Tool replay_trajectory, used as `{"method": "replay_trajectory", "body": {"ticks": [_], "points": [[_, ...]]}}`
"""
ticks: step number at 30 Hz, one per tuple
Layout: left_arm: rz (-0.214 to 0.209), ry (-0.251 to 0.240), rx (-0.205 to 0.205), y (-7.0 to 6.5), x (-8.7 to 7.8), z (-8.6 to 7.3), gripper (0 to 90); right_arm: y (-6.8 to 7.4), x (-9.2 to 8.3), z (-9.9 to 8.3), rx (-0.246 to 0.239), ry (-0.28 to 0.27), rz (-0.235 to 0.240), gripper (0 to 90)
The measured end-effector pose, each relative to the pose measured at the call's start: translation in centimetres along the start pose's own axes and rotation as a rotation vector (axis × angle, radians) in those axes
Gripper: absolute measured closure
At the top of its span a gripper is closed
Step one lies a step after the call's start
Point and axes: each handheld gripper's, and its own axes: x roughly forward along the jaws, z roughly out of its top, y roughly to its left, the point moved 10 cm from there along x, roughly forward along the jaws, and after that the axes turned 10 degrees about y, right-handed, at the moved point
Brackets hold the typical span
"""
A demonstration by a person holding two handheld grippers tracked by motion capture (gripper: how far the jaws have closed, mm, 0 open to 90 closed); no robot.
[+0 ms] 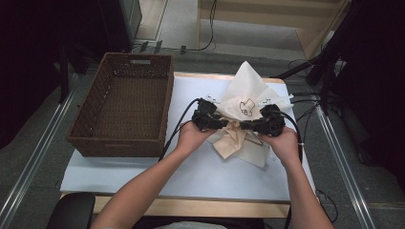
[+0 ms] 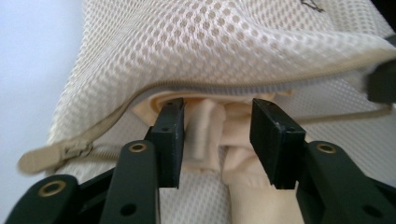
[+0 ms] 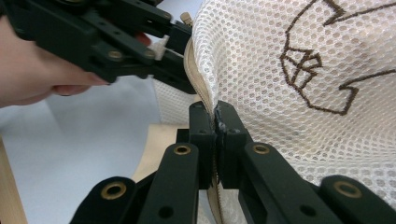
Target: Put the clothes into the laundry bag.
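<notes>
The right hand-held gripper (image 3: 215, 122) is clenching the mesh bag's (image 1: 244, 90) zipper edge; the left hand-held gripper (image 2: 217, 135), released, is straddling the soft, limp cloth (image 2: 212, 135) inside; grip hems.

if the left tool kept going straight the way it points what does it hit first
Most likely the beige cloth bunched inside the mesh laundry bag's open zipper mouth. It already sits between the left tool's open jaws, which seem clear of it, though depth is hard to judge.

Both forearms rise from the frame's bottom to its centre; left gripper (image 1: 224, 122) jaws stand parted, right gripper (image 1: 244, 125) jaws are clamped together.
</notes>
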Motion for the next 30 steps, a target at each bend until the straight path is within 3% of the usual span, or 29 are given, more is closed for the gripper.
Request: {"method": "replay_trajectory", "body": {"ticks": [4,11,14,19,30], "points": [[0.007,0.011,0.006,-0.1,-1.1,-1.1,51.5,0.0,0.0,0.1,-0.002,-0.006,-0.002,88.3],[-0.044,0.037,0.047,-1.9,-1.8,-3.8,45.3,0.1,0.0,0.1,-0.002,-0.003,-0.003,88.3],[-0.049,0.052,0.061,-2.5,-1.5,-4.9,43.6,0.1,0.0,0.1,-0.005,-0.004,-0.004,88.3],[-0.076,0.072,0.030,-2.7,-0.4,-6.2,42.6,0.2,0.0,0.1,-0.003,-0.003,-0.005,88.3],[-0.041,0.109,0.062,-2.9,1.9,-7.0,42.1,0.1,-0.1,0.1,-0.002,-0.005,-0.001,88.3]]}}
